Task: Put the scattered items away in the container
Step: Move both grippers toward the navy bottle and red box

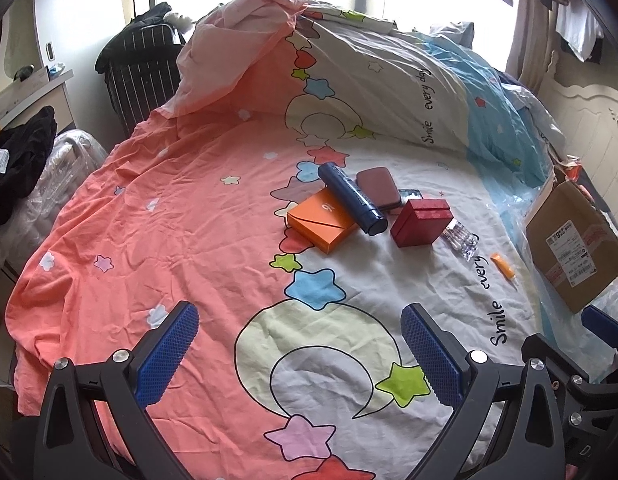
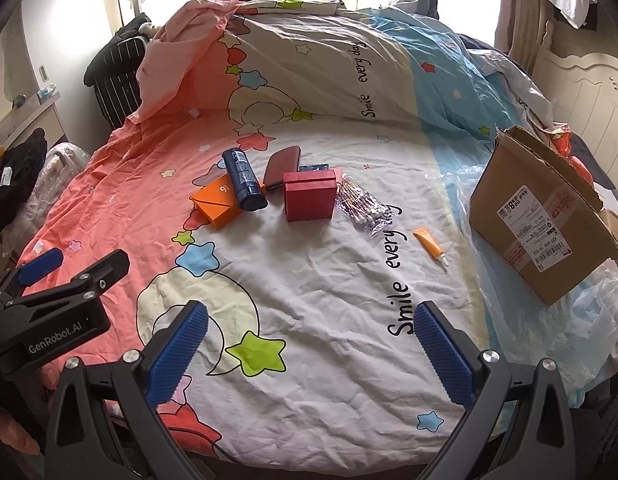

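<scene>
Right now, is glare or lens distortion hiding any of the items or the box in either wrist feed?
Left wrist view: windows blown out white, bed evenly lit, cardboard box squeezed at the curved right edge. Right wrist view: same window glare, but the box, orange tube and cotton swab bag read sharply; only the plastic sheet beside the box shines.

Boxes [image 2: 309, 196], bottle [image 2: 244, 179], swabs [image 2: 365, 206], tube [image 2: 429, 245] lie beside cardboard box [image 2: 537, 216].
</scene>
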